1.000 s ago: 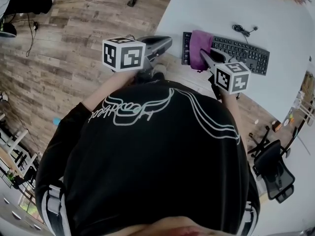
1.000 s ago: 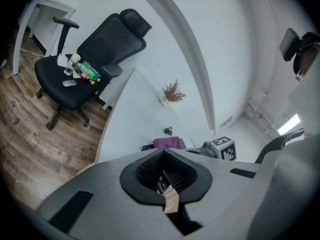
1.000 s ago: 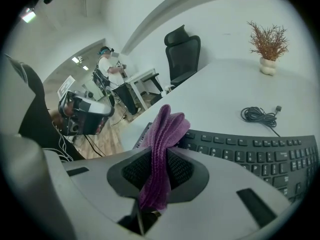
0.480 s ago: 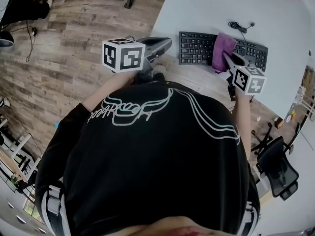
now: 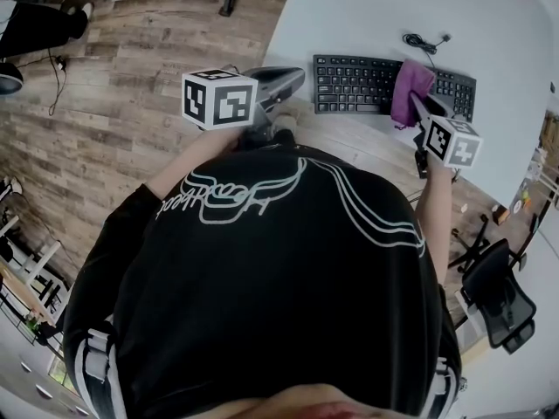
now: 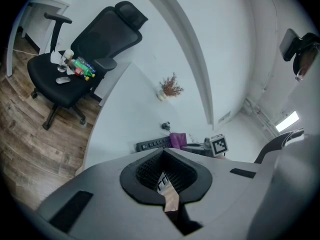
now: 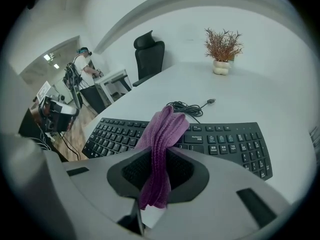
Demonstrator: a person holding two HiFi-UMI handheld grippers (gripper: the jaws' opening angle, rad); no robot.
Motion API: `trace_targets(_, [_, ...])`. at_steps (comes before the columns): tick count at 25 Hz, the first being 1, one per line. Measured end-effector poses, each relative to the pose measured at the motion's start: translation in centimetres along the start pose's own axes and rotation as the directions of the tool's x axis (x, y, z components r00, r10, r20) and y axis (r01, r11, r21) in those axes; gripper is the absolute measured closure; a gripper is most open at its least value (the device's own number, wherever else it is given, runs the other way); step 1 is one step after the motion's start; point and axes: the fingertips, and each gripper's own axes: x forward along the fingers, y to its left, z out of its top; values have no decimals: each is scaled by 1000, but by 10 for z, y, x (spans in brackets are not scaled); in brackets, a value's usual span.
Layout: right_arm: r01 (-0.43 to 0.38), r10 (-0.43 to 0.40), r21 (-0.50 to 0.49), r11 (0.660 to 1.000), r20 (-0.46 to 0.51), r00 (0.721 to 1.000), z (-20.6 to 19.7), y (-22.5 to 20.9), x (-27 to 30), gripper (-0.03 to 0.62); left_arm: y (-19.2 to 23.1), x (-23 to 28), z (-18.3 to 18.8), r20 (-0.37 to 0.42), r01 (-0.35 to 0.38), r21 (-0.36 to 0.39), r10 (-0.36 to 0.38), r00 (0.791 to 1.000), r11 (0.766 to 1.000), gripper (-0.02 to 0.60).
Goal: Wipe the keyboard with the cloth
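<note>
Currently the white table (image 5: 376,11) is carrying the black keyboard (image 5: 354,84), which is lying along the near edge, well apart from the far edge where a potted plant (image 7: 222,51) is standing

Left gripper (image 5: 297,77) is hanging off the table over the wooden floor (image 5: 131,77), just beside the near edge, close to the keyboard's left end; in the left gripper view its jaws are pressing together with nothing between them

Right gripper (image 5: 417,103) is reaching in over the near edge at the right part of the keyboard; its jaws are pinching the purple cloth (image 7: 162,134), which is bunching into folds between them

Cloth is draping over the keys right of the keyboard's middle, covering a strip from the near row to the far row

Keyboard cable (image 7: 187,107) is lying coiled on the table just beyond the keyboard's far side
</note>
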Motion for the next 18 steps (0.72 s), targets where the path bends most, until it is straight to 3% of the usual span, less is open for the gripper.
trace_targets(5, [-51, 48, 32, 998, 99, 994, 18, 18, -17, 533, -3, 1, -2, -2, -1, 3, 1, 1000, 1000, 581])
trace_targets(10, [-218, 206, 54, 974, 179, 962, 35, 66, -34, 533, -7, 3, -6, 0, -8, -2, 8, 1000, 1000, 581])
trace_targets(13, [-324, 312, 34, 946, 187, 931, 43, 106, -28, 534, -6, 0, -5, 8, -8, -7, 8, 1000, 1000, 581])
trace_targets(18, [-417, 417, -28, 909, 134, 899, 42, 156, -11, 534, -1, -6, -4, 23, -25, -16, 25, 999, 1000, 581])
